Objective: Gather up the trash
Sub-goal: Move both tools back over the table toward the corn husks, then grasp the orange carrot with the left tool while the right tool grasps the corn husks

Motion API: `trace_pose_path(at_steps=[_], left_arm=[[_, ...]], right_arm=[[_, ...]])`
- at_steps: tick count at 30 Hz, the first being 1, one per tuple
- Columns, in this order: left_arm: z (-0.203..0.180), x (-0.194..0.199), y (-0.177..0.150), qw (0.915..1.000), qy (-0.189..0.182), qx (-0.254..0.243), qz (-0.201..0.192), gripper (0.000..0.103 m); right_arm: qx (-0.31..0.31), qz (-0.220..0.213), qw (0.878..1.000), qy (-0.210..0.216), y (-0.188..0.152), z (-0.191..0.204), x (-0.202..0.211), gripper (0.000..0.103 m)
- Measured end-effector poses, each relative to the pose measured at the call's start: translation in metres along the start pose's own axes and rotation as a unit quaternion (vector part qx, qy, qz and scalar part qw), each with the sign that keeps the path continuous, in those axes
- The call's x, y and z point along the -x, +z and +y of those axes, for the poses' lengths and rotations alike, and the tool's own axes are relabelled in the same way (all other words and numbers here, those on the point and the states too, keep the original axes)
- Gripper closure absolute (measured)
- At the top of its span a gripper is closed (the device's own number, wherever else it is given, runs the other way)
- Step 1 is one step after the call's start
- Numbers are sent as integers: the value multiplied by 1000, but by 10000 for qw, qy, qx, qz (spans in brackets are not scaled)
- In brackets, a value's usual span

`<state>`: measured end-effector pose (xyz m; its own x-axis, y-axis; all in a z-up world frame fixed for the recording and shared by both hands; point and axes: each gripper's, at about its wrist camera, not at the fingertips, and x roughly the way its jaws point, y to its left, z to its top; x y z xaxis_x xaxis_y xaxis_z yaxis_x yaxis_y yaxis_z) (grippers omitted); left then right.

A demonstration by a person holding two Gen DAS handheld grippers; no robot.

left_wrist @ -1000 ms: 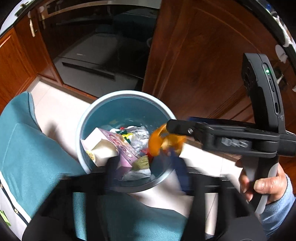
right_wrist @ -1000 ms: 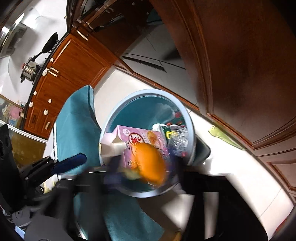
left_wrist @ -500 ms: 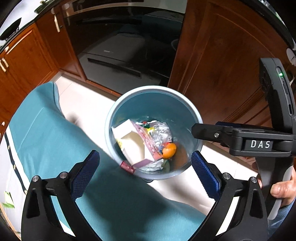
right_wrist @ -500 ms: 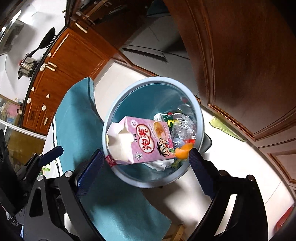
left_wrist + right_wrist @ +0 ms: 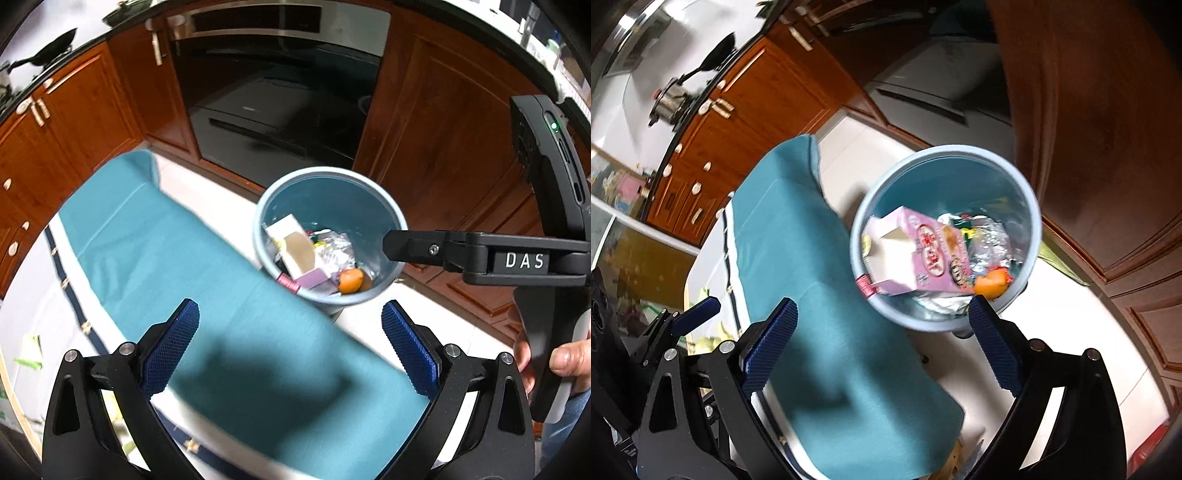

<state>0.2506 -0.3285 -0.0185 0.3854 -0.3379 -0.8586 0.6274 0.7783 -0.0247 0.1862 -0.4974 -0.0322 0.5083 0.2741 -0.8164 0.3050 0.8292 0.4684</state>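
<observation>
A light blue trash bin [image 5: 369, 184] stands on the floor by the wooden cabinets; it also shows in the right wrist view [image 5: 945, 155]. Inside lie a pink and white carton [image 5: 299, 251] [image 5: 923, 254], crumpled foil and wrappers [image 5: 336, 247], and an orange peel [image 5: 350, 280] [image 5: 991, 282]. My left gripper [image 5: 290, 347] is open and empty, above the teal cloth near the bin. My right gripper [image 5: 882, 347] is open and empty, over the bin's near edge; in the left wrist view its body [image 5: 517, 258] reaches in from the right.
A teal cloth [image 5: 192, 266] covers the table edge beside the bin. A dark oven front [image 5: 273, 110] and wooden cabinet doors [image 5: 443, 129] stand behind. A pot [image 5: 670, 101] sits on the counter at the far left. White floor tile [image 5: 1052, 332] lies right of the bin.
The orange peel dropped from the right gripper into the bin. Both grippers opened wide and pulled up and back, so the bin looks smaller and farther.
</observation>
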Motion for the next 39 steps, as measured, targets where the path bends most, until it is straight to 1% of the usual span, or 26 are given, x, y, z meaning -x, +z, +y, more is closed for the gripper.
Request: trace_pose_path(at_steps=[7,14,20,25,28,30,36,39], left_arm=[[38,39,-38,9994,157,256,-186,4],[94,71,-80,9961,359,749,-295,4],[154,96,-128,9901,665,1186,-346,4],[211,109,-175,9805,845,1740,-332,4],[238,111,-196,9753,901,1988,-343,4],[251,111,-205,9733,918,2077,-334,4],[273,106,-220,9726,1044,2058,-270,4],[279,103,-228,9719,1006,2113,-267,4]], right_arm=[[413,131,9990,51,-20,55,-1,13],[938,429,9945,165,-42,123,-18,13],[1409,816,9862,308,-65,187,-44,13],[1710,1159,9776,416,-88,233,-73,13],[1797,1401,9724,496,-102,252,-93,13],[1798,1613,9687,570,-110,264,-109,13],[1625,2009,9619,887,-130,281,-145,13],[1649,2031,9597,1023,-138,288,-156,13]])
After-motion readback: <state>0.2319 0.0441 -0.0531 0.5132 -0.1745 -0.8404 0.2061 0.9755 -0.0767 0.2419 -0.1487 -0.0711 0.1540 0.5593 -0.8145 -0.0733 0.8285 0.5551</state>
